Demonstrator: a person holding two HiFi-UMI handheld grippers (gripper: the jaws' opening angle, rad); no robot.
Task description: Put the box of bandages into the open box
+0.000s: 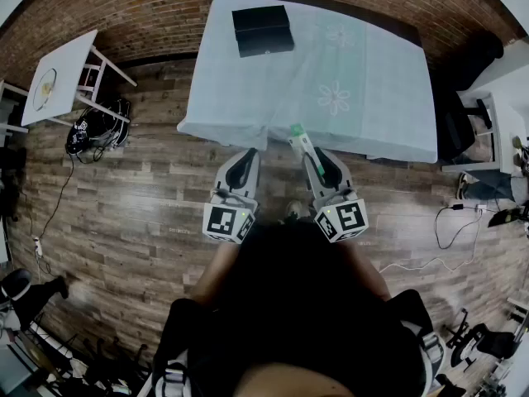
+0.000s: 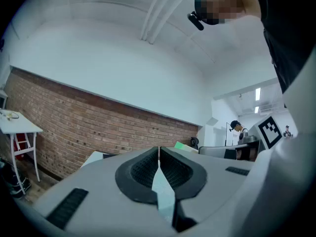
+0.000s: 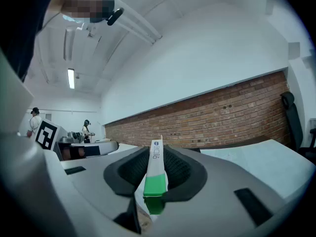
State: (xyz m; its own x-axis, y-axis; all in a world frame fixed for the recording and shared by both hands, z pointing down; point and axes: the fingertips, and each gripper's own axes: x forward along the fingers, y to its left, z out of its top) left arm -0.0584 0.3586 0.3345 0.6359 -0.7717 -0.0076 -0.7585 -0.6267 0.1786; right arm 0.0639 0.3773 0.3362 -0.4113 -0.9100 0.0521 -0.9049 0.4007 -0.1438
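Clamping the box of bandages [image 1: 298, 137] lengthwise, your right tool [image 1: 314, 162] has the open box [image 1: 263, 30] fwd-left across the surface [image 1: 372, 98]; left tool [image 1: 245, 165] pinched together, empty.

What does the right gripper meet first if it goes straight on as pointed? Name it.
Probably the black open box at the far end of the table: the right gripper, holding the box of bandages level, aims that way. Its height above the table is unclear.

Lab-like workroom; brick wall [image 1: 124, 15]; cables [image 1: 59, 195] on wood floor [image 1: 124, 222]; office chairs [image 1: 456, 126].
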